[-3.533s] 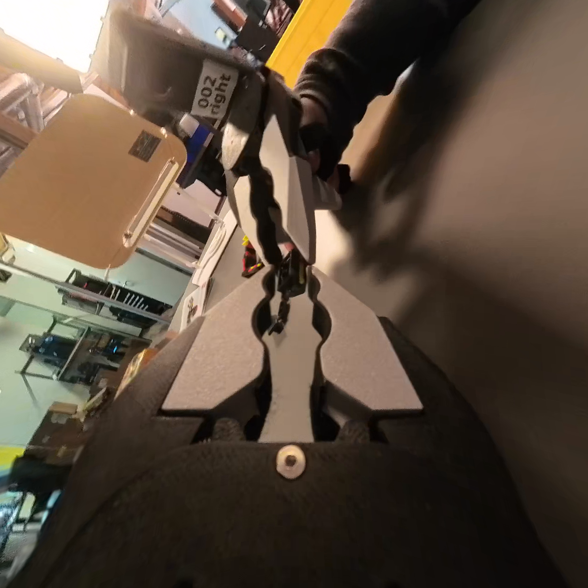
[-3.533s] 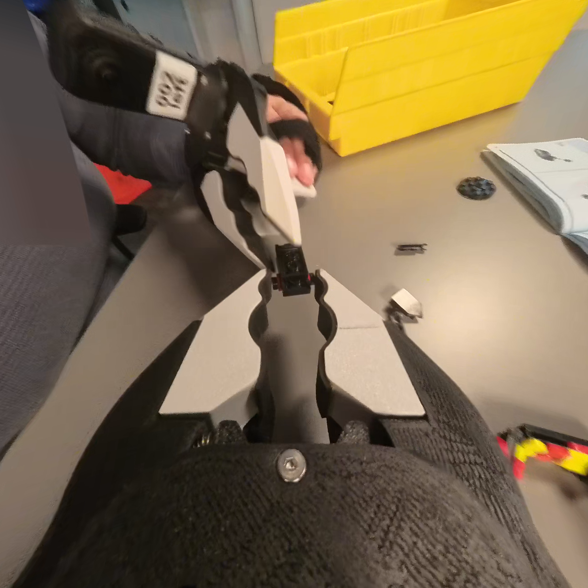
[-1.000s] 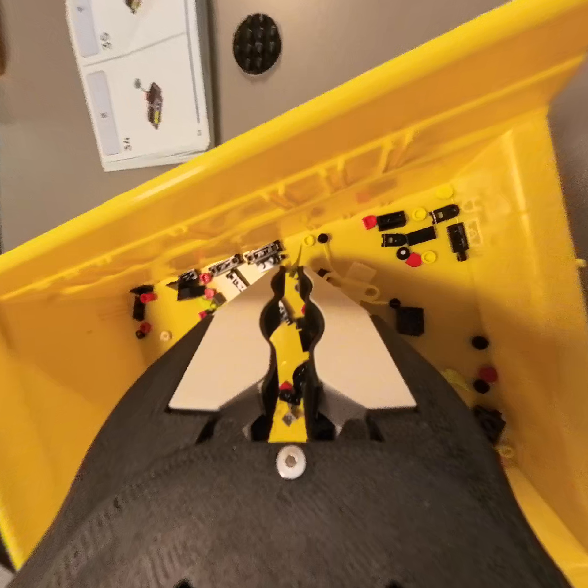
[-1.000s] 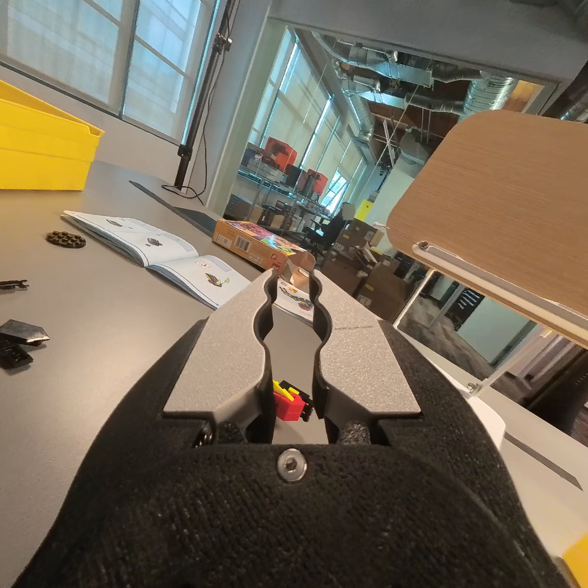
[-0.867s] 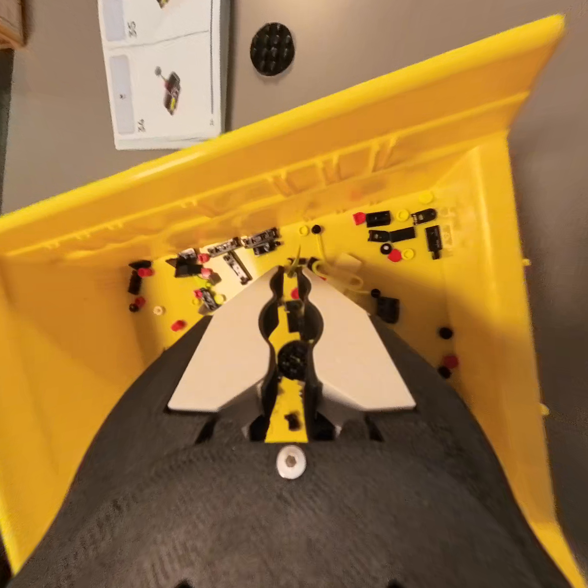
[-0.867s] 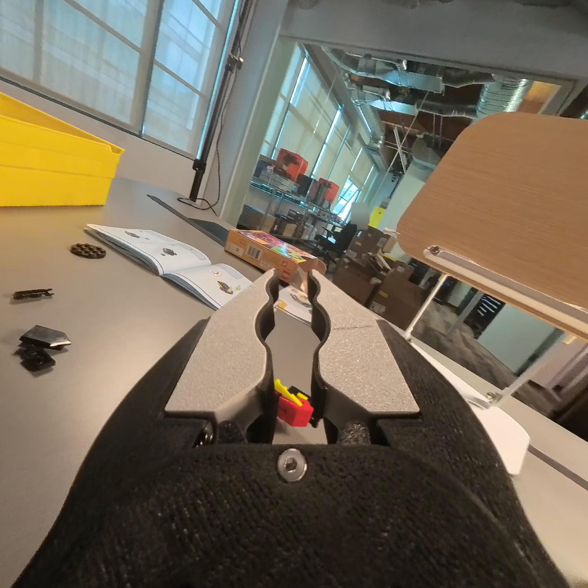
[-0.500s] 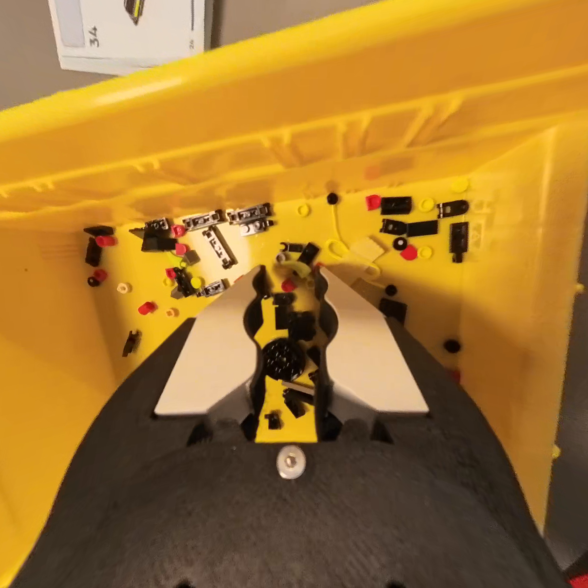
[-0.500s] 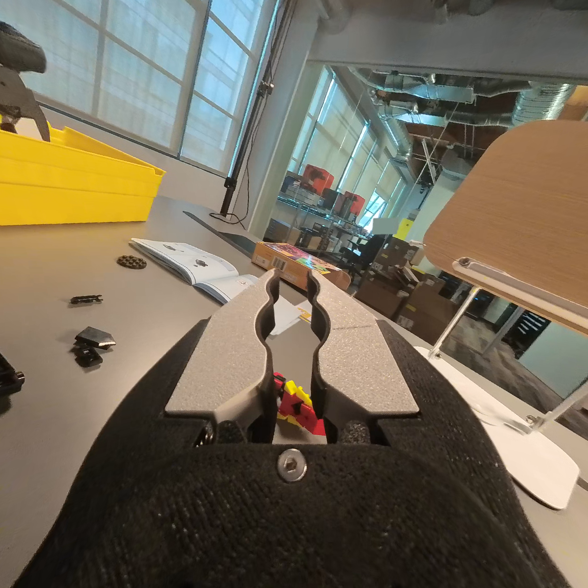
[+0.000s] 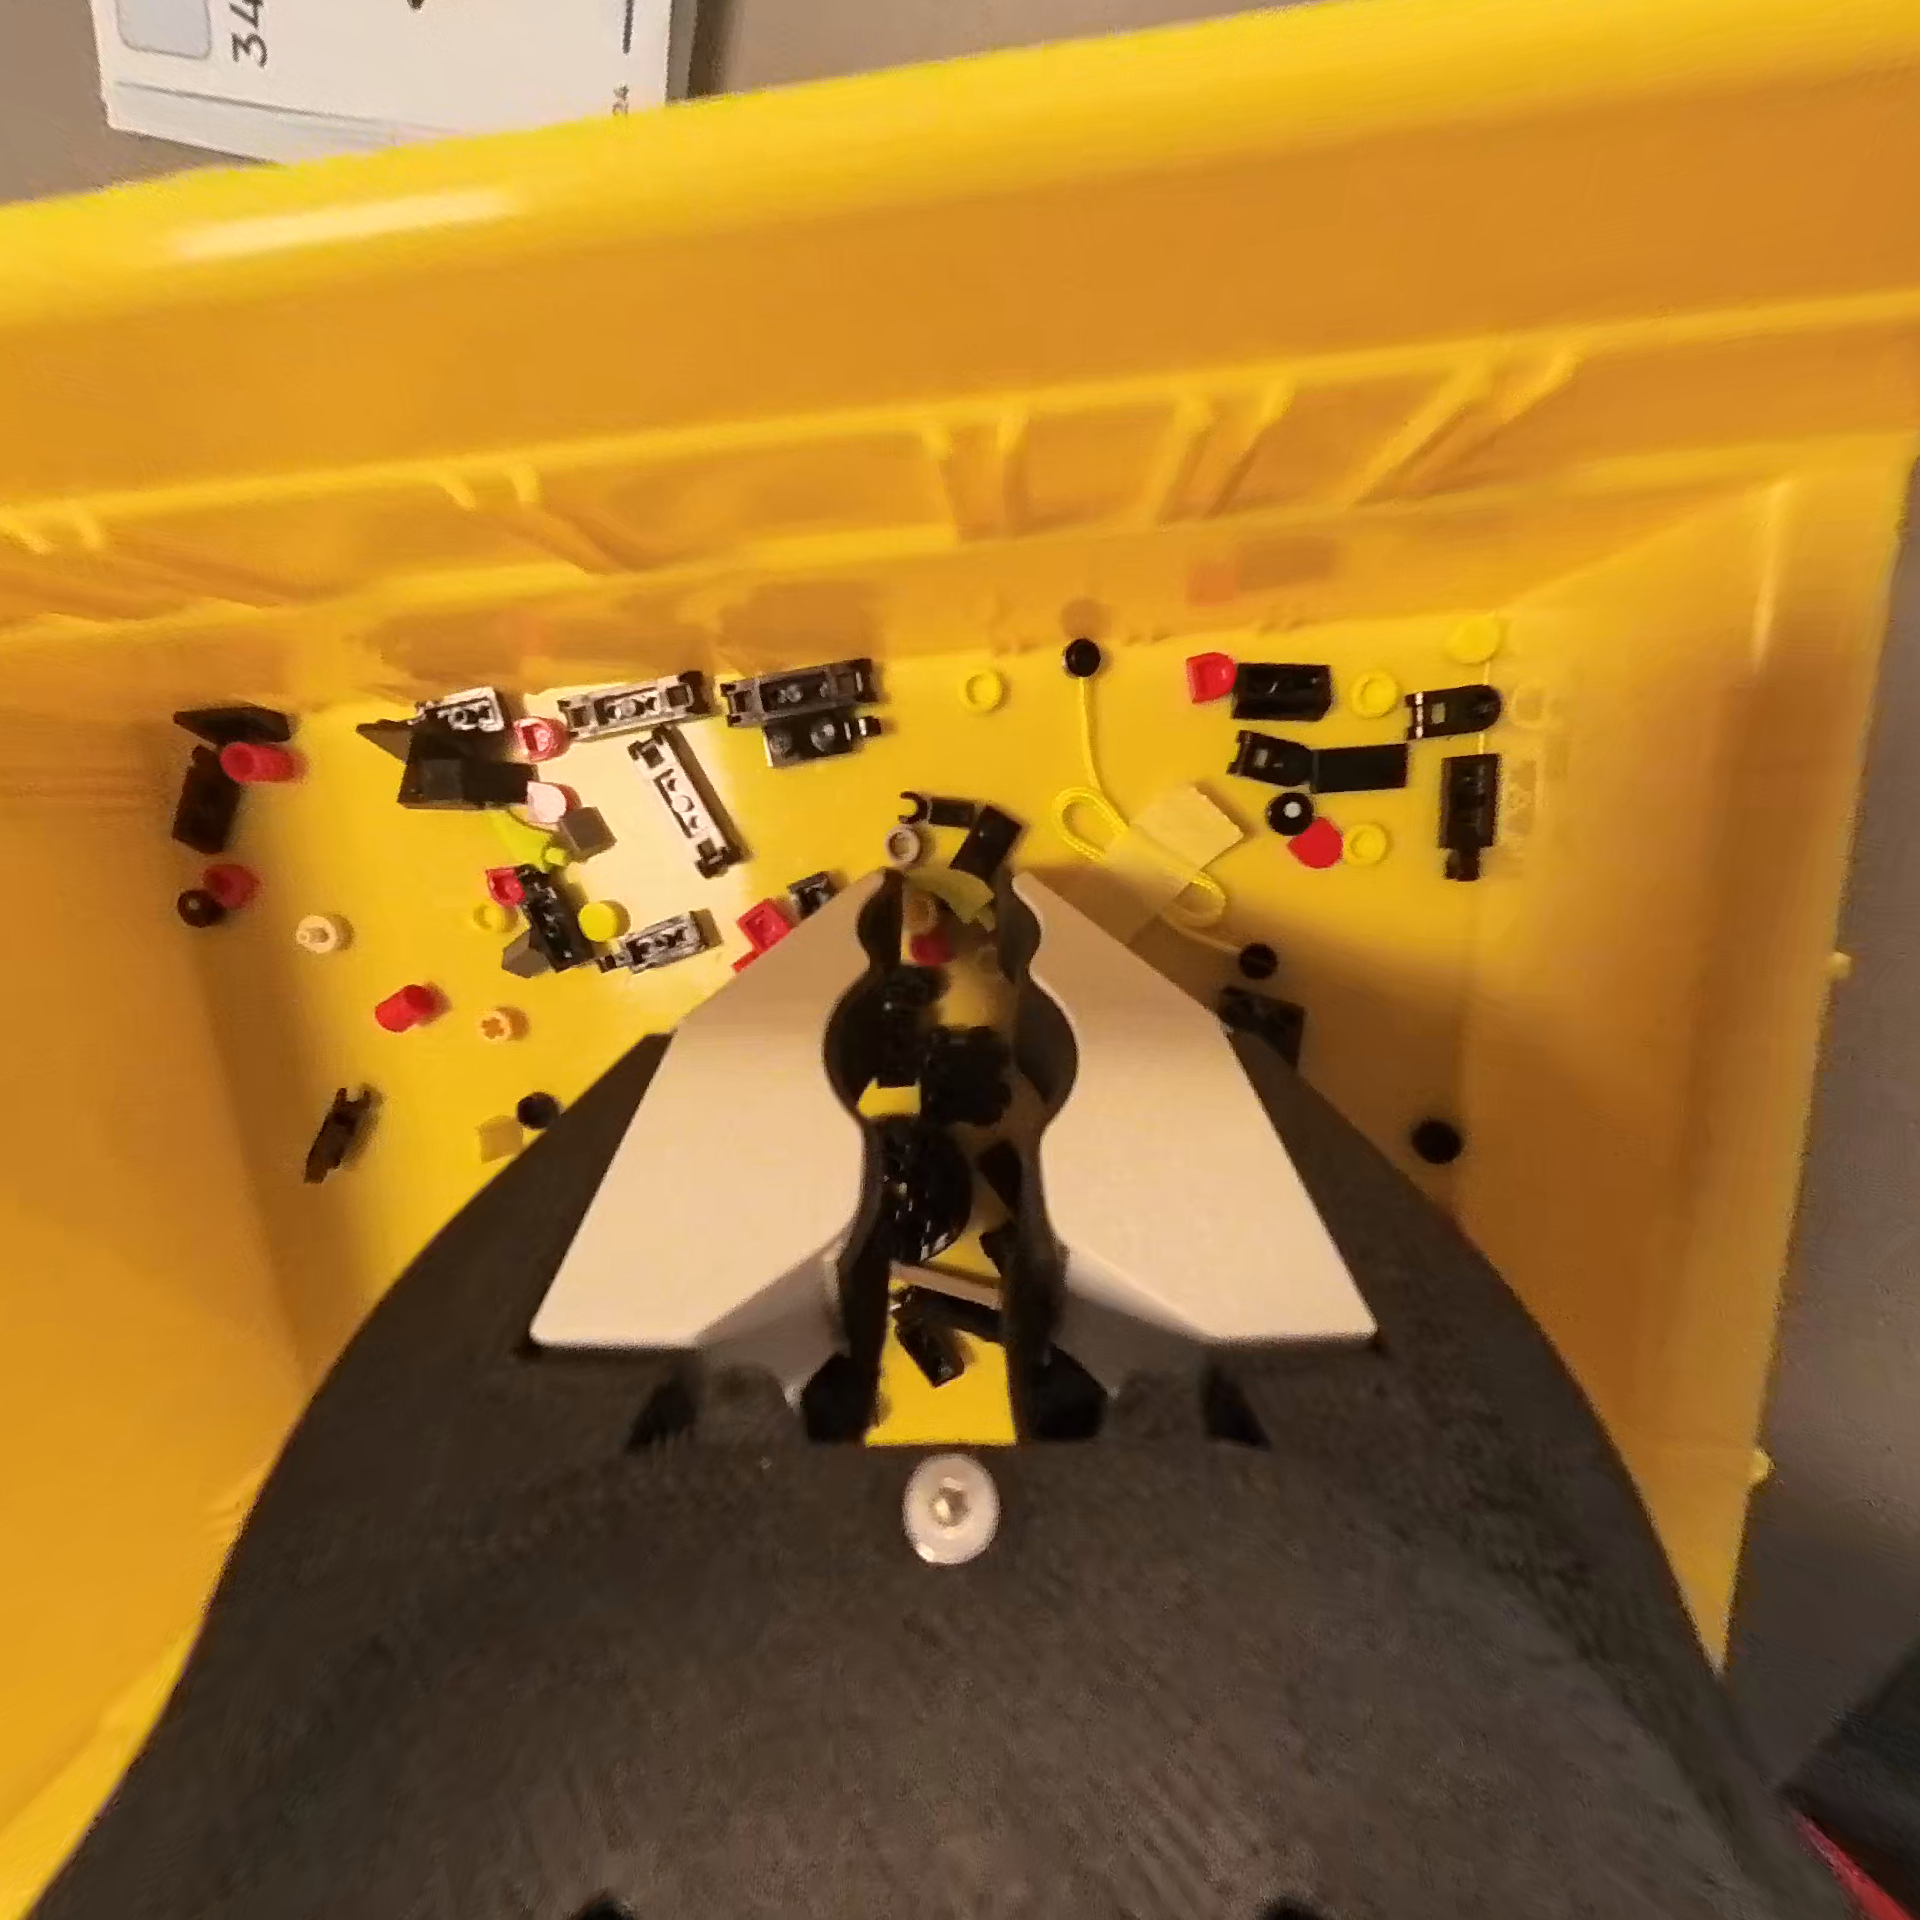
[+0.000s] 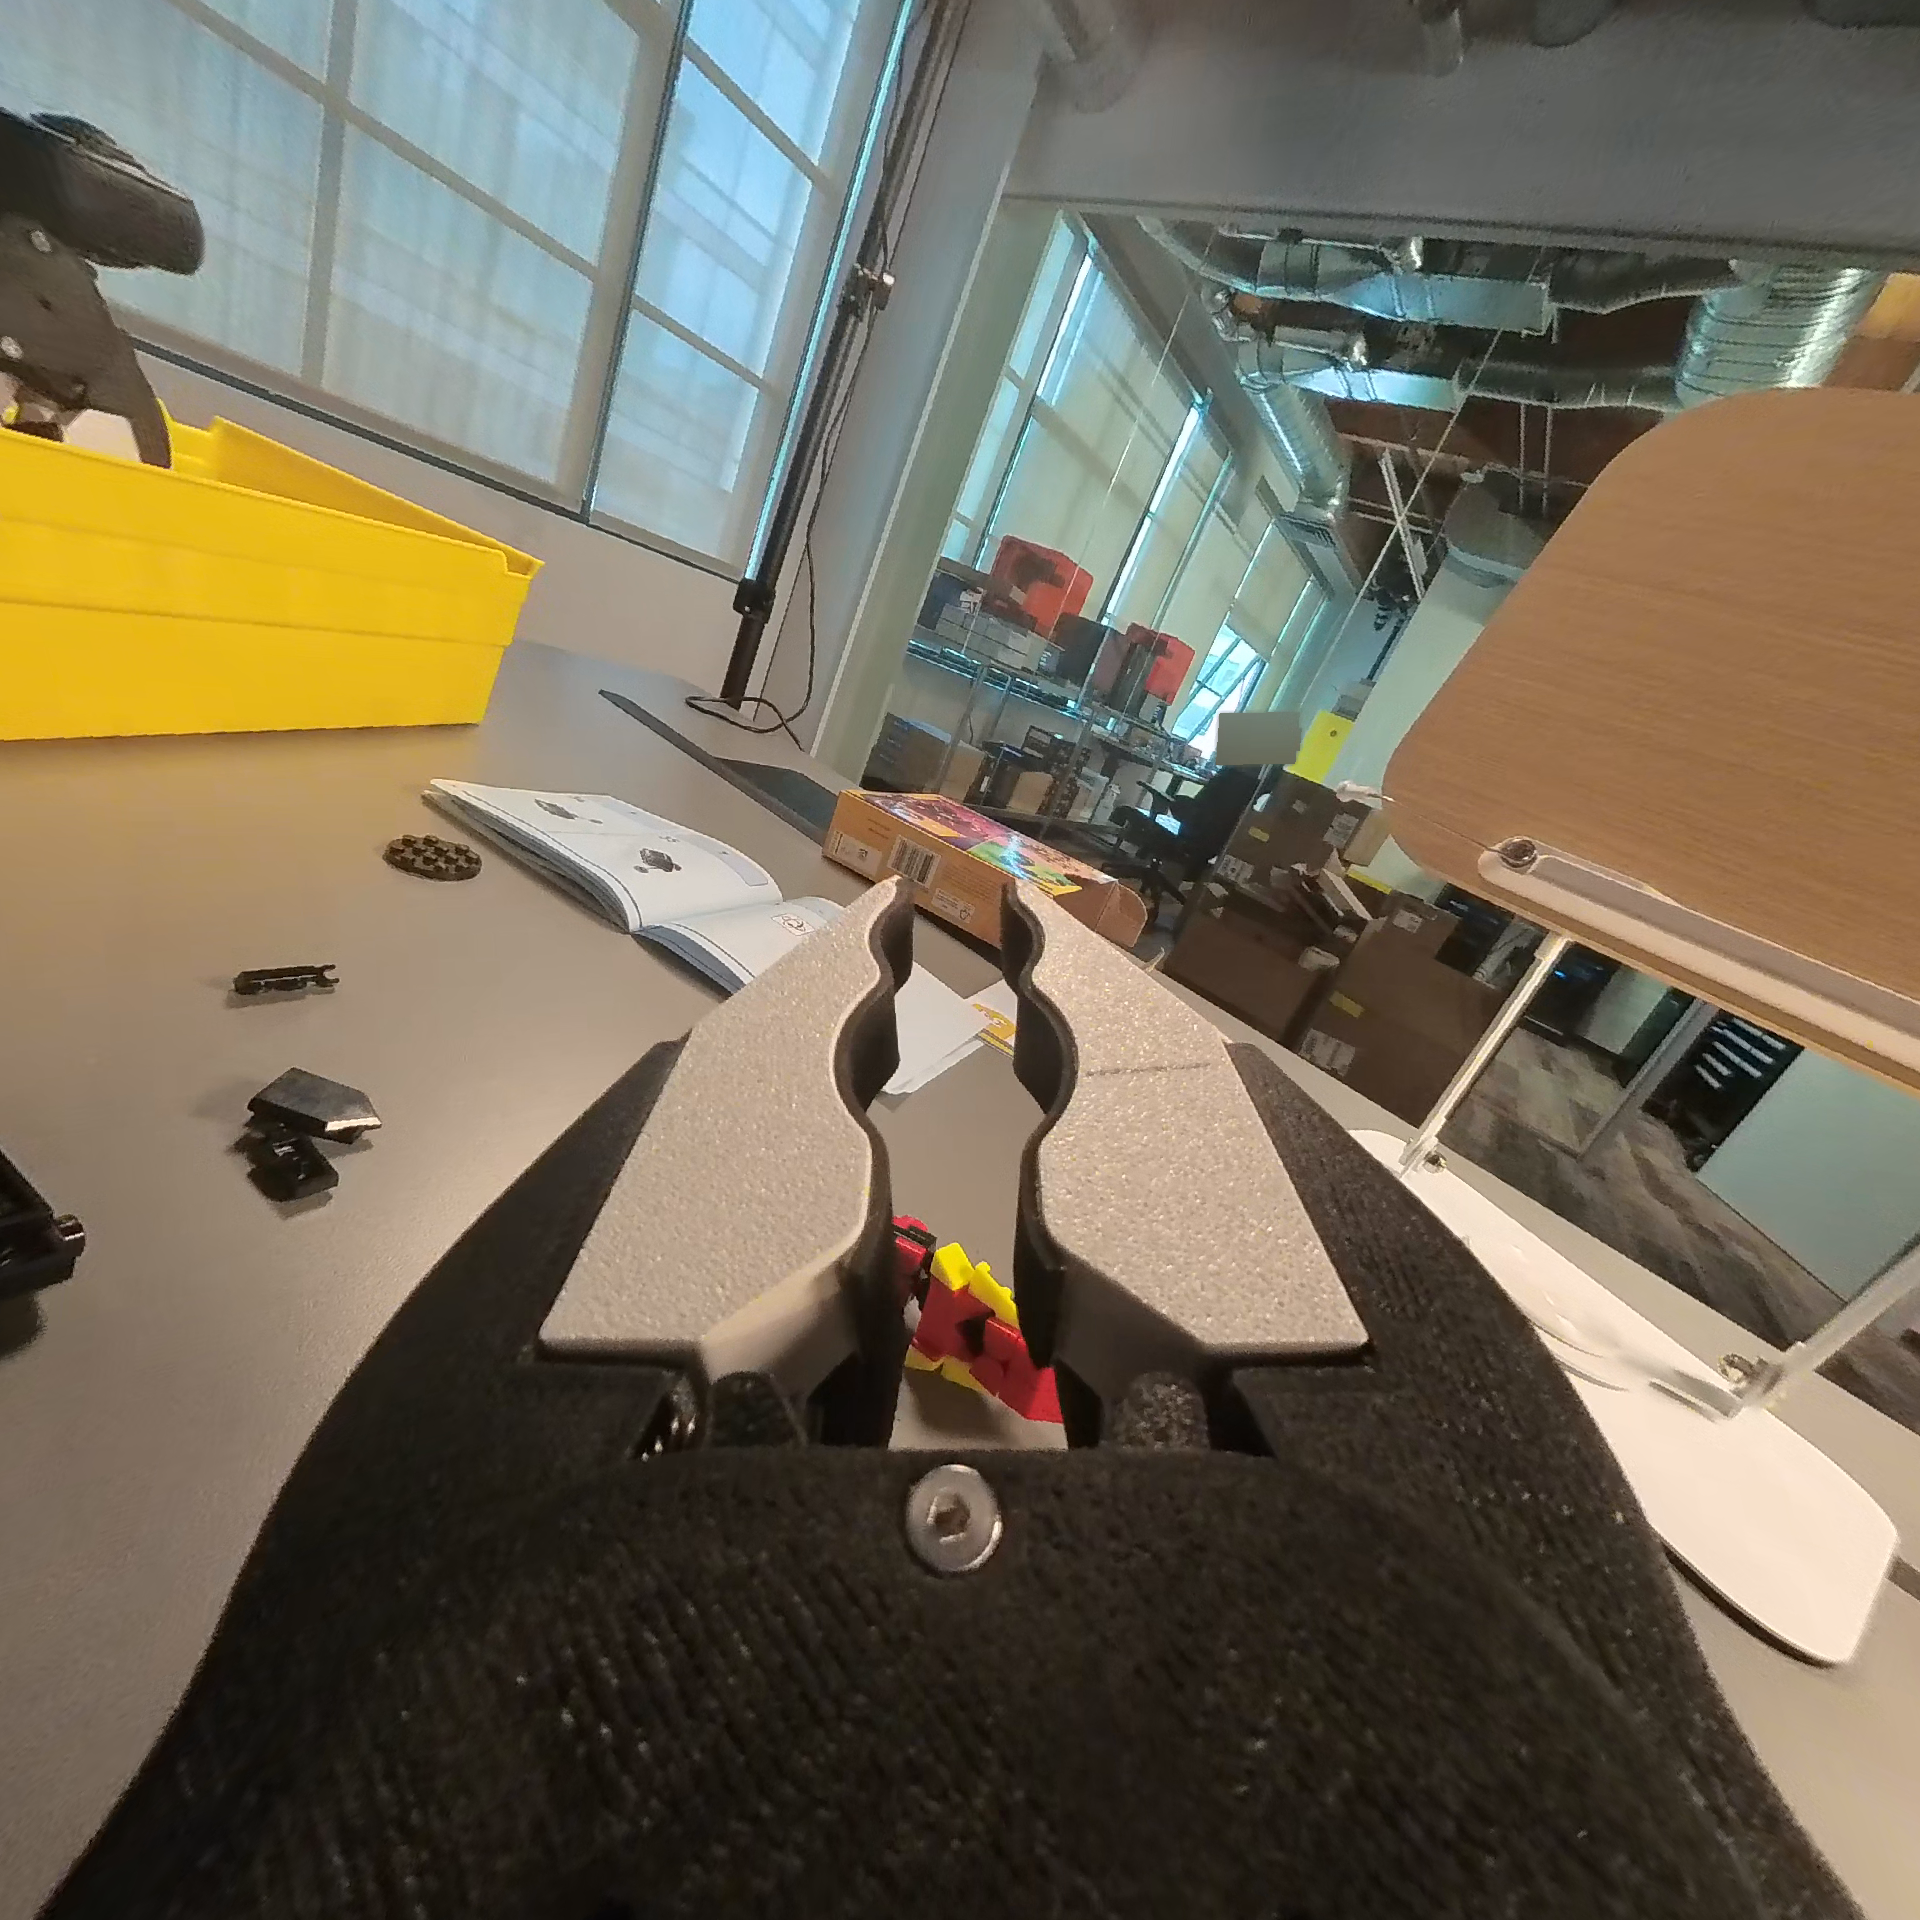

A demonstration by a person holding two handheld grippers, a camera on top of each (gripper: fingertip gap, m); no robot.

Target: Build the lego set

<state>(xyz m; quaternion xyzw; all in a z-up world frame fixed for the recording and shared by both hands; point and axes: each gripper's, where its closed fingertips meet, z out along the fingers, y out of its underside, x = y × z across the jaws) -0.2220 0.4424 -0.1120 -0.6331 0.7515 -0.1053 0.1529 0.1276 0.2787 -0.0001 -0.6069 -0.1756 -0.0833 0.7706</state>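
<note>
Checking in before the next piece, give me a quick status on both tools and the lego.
Left tool open, empty, over loose pieces in yellow bin. Right tool open, empty, above red-and-yellow lego assembly on the table. Nothing blocking.

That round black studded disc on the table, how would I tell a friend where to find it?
Start at the yellow bin at the far left of the grey table. Just right of its near corner lies an open booklet, and the disc sits flat beside the booklet's left edge. It is the only round piece there; the other loose black pieces nearer the camera are angular or thin.
</note>
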